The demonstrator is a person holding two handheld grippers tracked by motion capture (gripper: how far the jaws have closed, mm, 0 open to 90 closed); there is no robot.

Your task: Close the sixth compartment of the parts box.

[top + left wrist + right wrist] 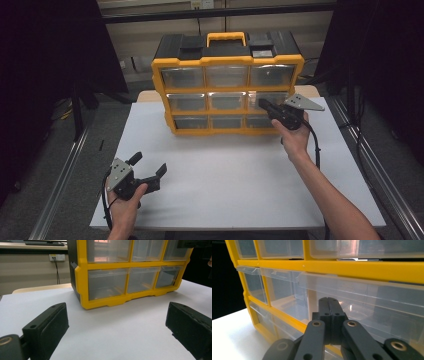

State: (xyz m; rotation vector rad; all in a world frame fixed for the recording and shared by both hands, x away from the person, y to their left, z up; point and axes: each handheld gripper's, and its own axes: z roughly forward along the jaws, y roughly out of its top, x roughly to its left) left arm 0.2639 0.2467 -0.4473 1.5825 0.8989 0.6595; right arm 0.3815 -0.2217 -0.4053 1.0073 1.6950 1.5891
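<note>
Yellow drawer cabinet standing at the far middle of the white table. Right gripper, jaws pressed together on nothing, tips at the middle-row right drawer, apparently touching its clear front. Left gripper resting near the table's front left corner, jaws spread wide

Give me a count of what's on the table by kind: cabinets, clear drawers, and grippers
Yellow drawer cabinet: 1
Clear drawers: 9
Grippers: 2, the left gripper open, the right gripper shut against the middle-row right drawer
Total: 12
</note>
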